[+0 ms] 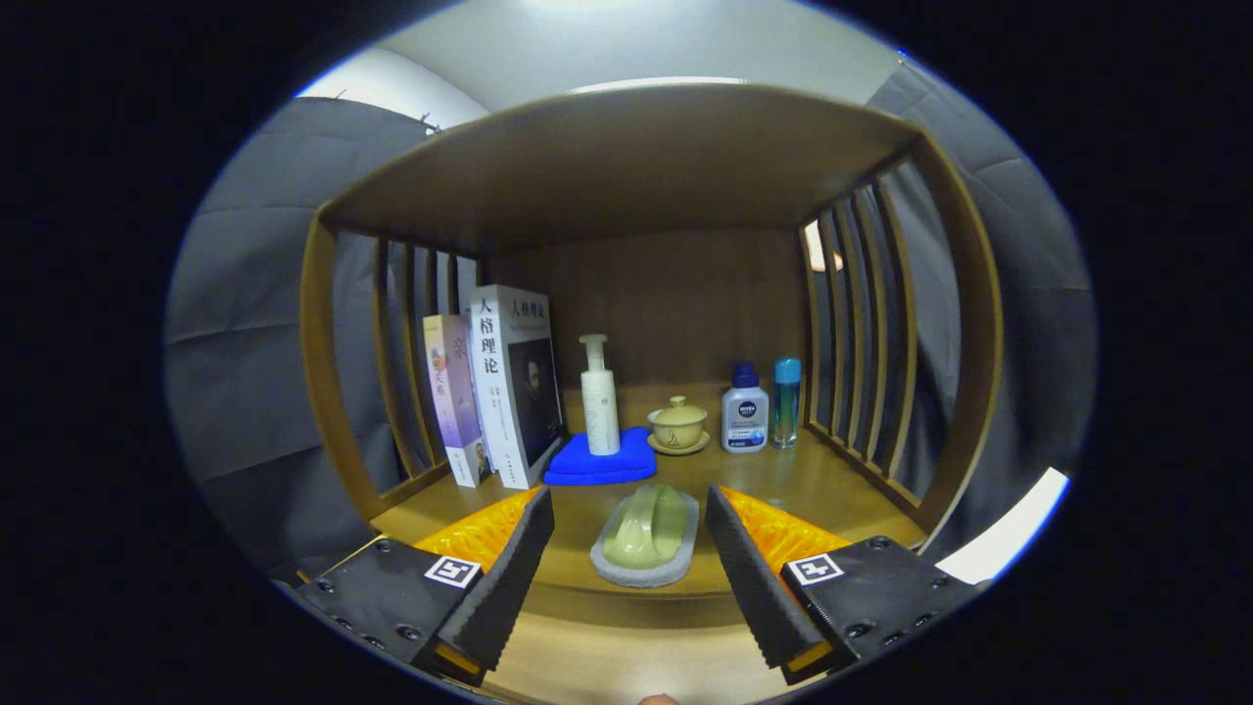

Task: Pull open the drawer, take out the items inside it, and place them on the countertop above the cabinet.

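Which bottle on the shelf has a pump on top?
The tall white bottle standing on the blue cloth, beside the books. The two blue-capped bottles at the far side have plain caps. The tongs hang open, well short of all three.

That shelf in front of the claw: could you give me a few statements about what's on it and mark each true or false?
1. The claw is open, with the green brush on its grey pad lying between its fingers, untouched. True.
2. The white pump bottle stands on a blue cloth. True.
3. The lidded cup sits left of the books. False: it sits to their right, between the pump bottle and the blue-capped bottle.
4. The books lie flat in a stack. False: they stand upright against the slatted side.
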`<state>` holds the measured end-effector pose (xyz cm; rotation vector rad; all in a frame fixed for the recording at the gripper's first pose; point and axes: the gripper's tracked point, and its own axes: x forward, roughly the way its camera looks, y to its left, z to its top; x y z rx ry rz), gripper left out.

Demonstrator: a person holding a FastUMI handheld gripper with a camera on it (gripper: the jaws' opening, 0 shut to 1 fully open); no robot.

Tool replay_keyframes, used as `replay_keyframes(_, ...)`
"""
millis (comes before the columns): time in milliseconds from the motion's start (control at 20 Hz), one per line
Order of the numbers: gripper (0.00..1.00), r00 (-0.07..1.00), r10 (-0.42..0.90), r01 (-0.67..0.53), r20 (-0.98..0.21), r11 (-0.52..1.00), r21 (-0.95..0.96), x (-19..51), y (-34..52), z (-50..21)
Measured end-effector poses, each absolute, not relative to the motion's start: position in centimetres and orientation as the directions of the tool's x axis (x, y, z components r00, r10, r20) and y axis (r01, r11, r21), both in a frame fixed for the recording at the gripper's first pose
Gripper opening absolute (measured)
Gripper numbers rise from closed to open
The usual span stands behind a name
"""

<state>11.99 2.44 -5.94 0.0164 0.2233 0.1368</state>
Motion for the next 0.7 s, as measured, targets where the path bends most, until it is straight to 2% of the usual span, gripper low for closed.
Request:
replay_keyframes(400,0.98,0.986,0.142,-0.144,-0.090,0.989,-0.017,4.6,3.3,-5.0)
replay_keyframes(700,0.98,0.989,0.132,-0.136,-0.067,0.988,-0.070,1.0,3.2,-7.0)
